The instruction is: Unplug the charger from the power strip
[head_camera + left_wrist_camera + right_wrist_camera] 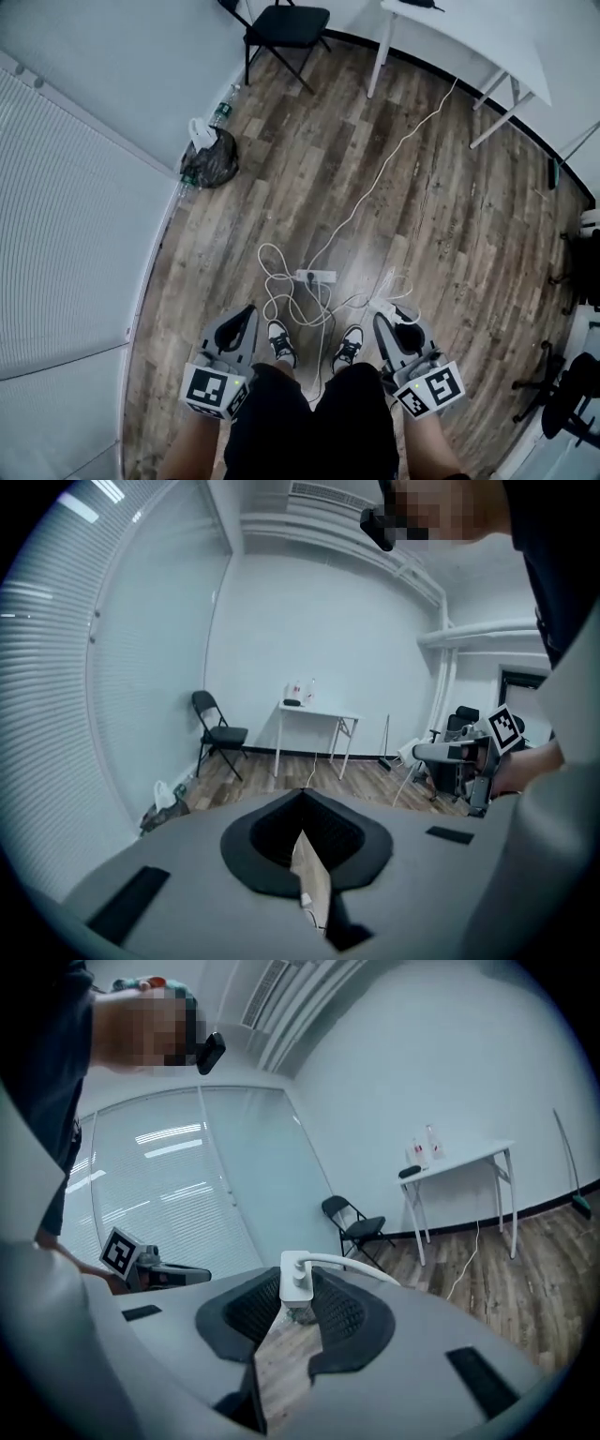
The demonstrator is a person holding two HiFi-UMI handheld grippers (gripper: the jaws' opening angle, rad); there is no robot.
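Standing on the wooden floor (pixel 422 216), the person carries the left tongs (pixel 300 832) with their tips pressed together and nothing between them. Power strip (pixel 316 277) lies on the floor just ahead of the shoes (pixel 280 342), among loops of white cable. Charger (pixel 295 1282) is up off the floor and apart from the strip, pinched at the tips of the right tongs (pixel 382 319). Its cable (pixel 356 1265) arcs away to the right.

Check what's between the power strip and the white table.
Head view: one white cable crosses bare wood floor from the power strip to the table; nothing else.
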